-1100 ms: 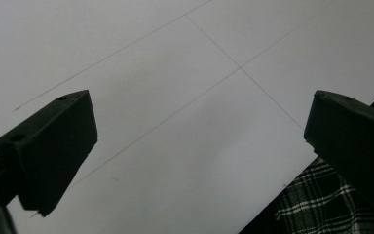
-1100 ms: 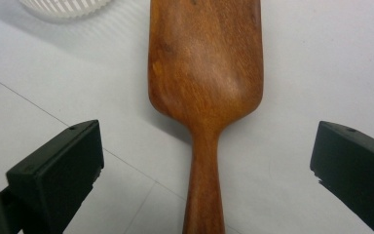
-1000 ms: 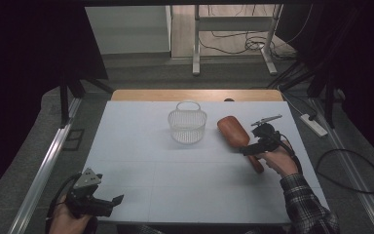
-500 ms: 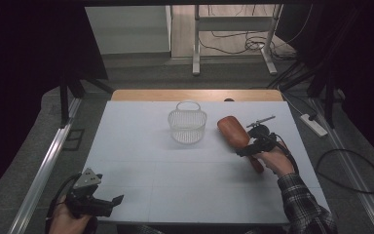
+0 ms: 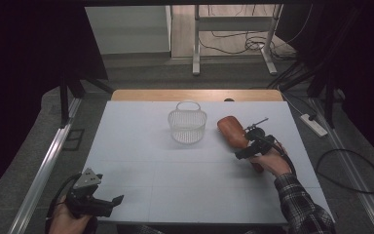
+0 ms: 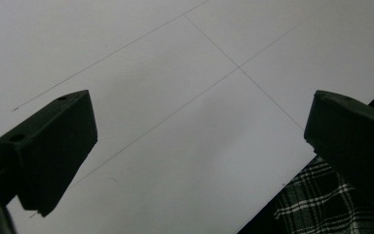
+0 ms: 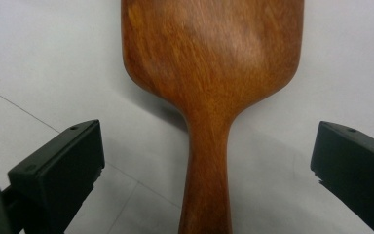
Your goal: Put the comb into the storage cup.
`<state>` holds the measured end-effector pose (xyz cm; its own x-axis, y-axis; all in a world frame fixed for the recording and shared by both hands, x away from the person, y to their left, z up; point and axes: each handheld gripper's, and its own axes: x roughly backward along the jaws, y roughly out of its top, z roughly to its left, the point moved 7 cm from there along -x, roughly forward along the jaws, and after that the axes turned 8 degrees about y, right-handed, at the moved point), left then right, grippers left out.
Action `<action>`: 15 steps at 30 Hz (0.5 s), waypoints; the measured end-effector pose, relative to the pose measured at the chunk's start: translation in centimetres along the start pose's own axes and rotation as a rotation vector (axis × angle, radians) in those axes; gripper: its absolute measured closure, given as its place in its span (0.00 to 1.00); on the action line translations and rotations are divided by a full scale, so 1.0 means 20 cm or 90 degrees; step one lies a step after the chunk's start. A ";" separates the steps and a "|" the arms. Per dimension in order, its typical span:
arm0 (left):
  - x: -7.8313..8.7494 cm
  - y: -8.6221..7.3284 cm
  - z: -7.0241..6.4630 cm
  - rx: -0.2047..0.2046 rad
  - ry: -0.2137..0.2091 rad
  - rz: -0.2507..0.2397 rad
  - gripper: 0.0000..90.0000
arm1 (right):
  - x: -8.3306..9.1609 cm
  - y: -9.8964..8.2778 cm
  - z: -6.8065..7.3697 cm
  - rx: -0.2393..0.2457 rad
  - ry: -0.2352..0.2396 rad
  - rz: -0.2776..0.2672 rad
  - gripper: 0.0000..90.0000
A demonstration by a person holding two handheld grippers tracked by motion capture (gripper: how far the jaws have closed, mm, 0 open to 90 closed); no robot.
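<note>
A wooden paddle brush (image 7: 213,73) lies back-up, with no readable writing, on the right of the white surface (image 5: 141,161), just beside a white wire basket (image 5: 187,126). The right gripper (image 5: 253,141) hangs over its handle, fingers (image 7: 58,170) spread wide to either side without touching the wood, a little nearer the brush head than half a second ago. The left gripper (image 5: 102,202) rests unmoved at the near left edge, fingers (image 6: 48,146) open over bare surface.

White-topped bench (image 5: 141,146) with a wooden far edge, on grey floor (image 5: 141,73). Beyond: metal desk legs (image 5: 195,46), loose cables (image 5: 233,36), a power strip (image 5: 313,124); dark surroundings.
</note>
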<state>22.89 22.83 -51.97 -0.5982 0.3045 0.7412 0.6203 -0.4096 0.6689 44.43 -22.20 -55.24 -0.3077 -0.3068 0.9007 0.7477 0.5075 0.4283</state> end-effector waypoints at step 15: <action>0.00 0.00 0.00 -0.003 -0.001 0.001 0.00 | -0.03 -0.01 0.00 -0.001 0.003 0.021 0.03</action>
<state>22.87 22.79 -51.99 -0.5965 0.3052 0.7423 0.6186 -0.4144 0.6675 44.47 -22.16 -55.85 -0.2801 -0.2936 0.9140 0.7585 0.5159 0.3982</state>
